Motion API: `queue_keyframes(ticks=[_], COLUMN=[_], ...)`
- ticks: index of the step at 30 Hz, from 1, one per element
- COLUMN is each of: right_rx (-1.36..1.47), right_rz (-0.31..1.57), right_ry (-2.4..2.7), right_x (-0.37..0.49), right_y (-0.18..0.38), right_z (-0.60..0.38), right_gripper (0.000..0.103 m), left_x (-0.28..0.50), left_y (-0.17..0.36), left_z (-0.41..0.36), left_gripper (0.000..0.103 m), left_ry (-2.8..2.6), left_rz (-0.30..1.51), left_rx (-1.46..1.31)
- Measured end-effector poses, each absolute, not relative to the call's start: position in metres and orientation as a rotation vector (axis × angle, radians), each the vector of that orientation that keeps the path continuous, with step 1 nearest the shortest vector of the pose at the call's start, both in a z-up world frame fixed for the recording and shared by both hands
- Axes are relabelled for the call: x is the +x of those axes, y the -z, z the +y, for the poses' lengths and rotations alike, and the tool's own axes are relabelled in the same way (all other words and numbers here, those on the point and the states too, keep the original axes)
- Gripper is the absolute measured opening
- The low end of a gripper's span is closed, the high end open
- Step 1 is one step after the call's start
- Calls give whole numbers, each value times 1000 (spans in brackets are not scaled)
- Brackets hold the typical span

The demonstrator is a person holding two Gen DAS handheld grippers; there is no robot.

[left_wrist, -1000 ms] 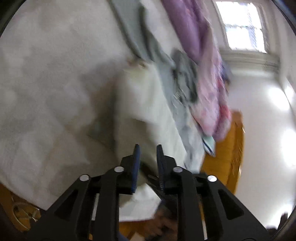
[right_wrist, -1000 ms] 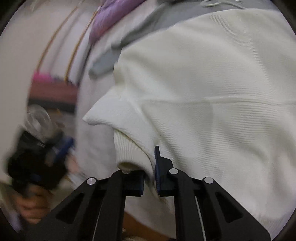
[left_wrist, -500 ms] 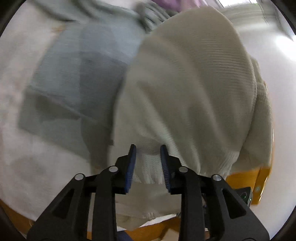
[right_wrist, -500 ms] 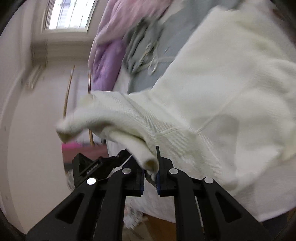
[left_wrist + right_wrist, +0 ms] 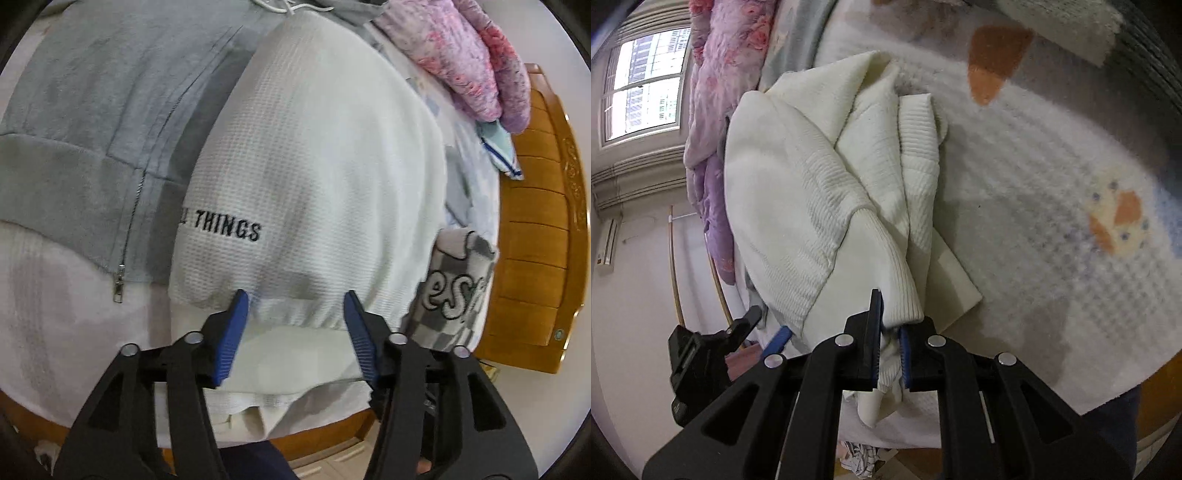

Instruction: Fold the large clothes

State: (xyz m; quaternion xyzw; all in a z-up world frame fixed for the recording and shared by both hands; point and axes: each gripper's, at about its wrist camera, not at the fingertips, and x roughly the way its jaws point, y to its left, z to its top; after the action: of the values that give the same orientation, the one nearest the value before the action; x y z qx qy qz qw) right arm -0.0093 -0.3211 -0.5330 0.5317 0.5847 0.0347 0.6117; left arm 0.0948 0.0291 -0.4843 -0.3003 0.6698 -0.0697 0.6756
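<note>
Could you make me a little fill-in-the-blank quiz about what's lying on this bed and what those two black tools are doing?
1. The word stitched in dark letters on the white sweater reads ____.
2. The grey jacket beside the sweater closes with a ____.
3. The right tool is shut on a ribbed ____ of the sweater.
4. The left tool has its jaws ____, its blue pads apart above the sweater's hem.

Missing words: THINGS; zipper; cuff; opening

I see sweater on bed, overlapping zip hoodie to its left. Checked cloth just right of sweater hem. Blanket behind, headboard far right. Sweater cuff between right gripper jaws.
</note>
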Motion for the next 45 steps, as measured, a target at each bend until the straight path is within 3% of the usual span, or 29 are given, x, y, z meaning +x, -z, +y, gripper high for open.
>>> queue_keyframes(ticks=[8, 10, 12, 17, 21, 23, 26, 30, 36, 41, 45], right_rx=[879, 869, 892, 918, 780, 742, 691, 563, 584, 607, 691], right_rz=[1456, 1446, 1441, 1388, 1292, 1289, 1358, 1440, 1502, 1508, 1491], right_ry=[-72, -41, 12, 17, -139, -160, -161, -141, -115, -116, -143], right_x=[2, 1, 0, 18, 55, 68, 78, 83, 91, 92, 86], right_y=[496, 491, 493, 481, 448, 446, 462, 485, 523, 531, 525], right_z=[-318, -322, -329, -328, -300, -289, -273, -257, -264, -268, -283], right_gripper=[16, 21, 42, 43, 31, 16, 9, 8, 0, 0, 0], left_x=[109, 108, 104, 91, 99, 112, 153, 204, 251, 260, 254], left_y=[494, 492, 489, 477, 462, 454, 438, 438, 496, 516, 501], left_z=[3, 3, 7, 19, 22, 19, 9, -17, -63, -64, -53], left_gripper=[65, 65, 65, 66, 66, 66, 66, 66, 67, 73, 73], left_ry=[178, 177, 184, 172, 216, 241, 293, 352, 348, 341, 361], left_rz=[1550, 1550, 1545, 1529, 1484, 1459, 1394, 1394, 1549, 1580, 1553], left_rx=[-550, -548, -577, -559, -536, -534, -509, -417, -157, -184, -235])
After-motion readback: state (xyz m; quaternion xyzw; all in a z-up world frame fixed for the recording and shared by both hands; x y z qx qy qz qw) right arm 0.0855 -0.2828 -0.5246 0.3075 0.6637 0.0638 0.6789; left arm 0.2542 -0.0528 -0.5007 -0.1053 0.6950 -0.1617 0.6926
